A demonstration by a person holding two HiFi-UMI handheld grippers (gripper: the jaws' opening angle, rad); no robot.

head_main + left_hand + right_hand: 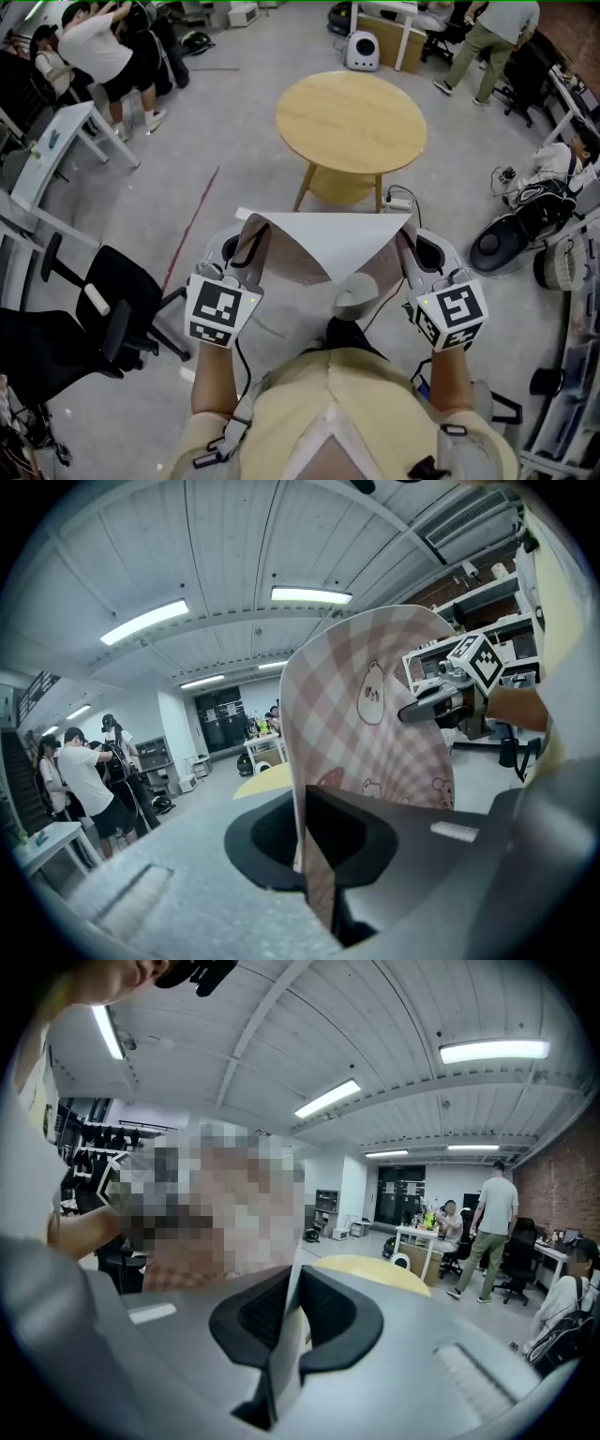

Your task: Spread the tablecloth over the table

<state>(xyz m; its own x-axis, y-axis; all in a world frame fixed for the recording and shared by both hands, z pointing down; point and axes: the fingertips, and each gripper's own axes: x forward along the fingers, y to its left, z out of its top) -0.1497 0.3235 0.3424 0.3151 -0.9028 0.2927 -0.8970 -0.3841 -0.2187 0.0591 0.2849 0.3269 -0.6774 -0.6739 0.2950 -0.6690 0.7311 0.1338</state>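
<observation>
office, round table point(351, 122) ahead | left claw point(302, 838) pinches tablecloth point(330, 240) | right claw point(286, 1327) pinches tablecloth

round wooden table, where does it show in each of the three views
Head view: upper centre; the round wooden table stands on the floor just beyond the tablecloth.
Left gripper view: a pale yellow sliver at lower centre, just left of the cloth's edge.
Right gripper view: a yellow arc near the centre, right of the cloth's edge.
Shared landmark: the tablecloth, in front of the table in all three.
</observation>
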